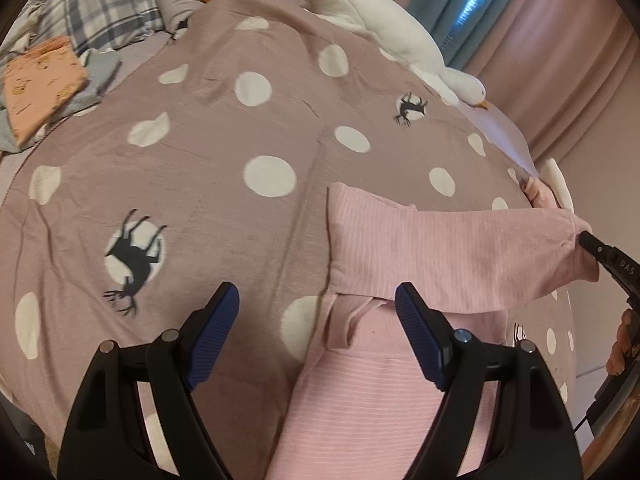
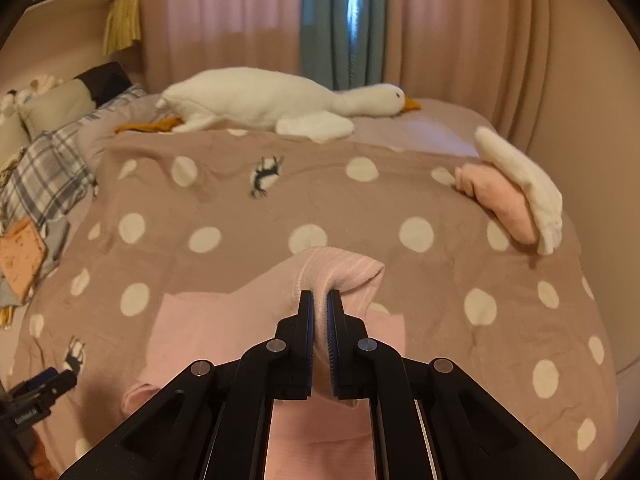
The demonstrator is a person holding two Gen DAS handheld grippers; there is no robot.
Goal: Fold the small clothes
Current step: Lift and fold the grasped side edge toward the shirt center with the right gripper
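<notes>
1. Step in hand, as we judge it: mid-fold on the pink striped garment (image 1: 452, 256), which lies on the near-right part of the polka-dot duvet (image 1: 208, 168). One flap is lifted & carried across the body of the piece.
2. Right gripper (image 2: 320, 304): fingers narrow, pinched on a bunched edge of the garment, w/ cloth squeezed between the pads. In the left wrist view its tip meets the garment's right end.
3. Left gripper (image 1: 318, 304): fingers wide apart, holding nothing, hanging just above the garment's near-left part. Whether a pad touches cloth, we can't tell.
4. Next move, our guess: we lay the pinched flap flat so its edges line up w/ the layer under it, then let go. The left gripper could pin or smooth the near layer so it doesn't drag.
5. Risk: the cloth looks soft & may bunch at the crease if pulled too fast.
6. Elsewhere: folded items (image 1: 44, 84) sit far left, prob. the done stack. A pink & white bundle (image 2: 516, 200) lies far right, poss. still to fold. A plush goose (image 2: 280, 104) lies at the far edge, well apart from the work.
</notes>
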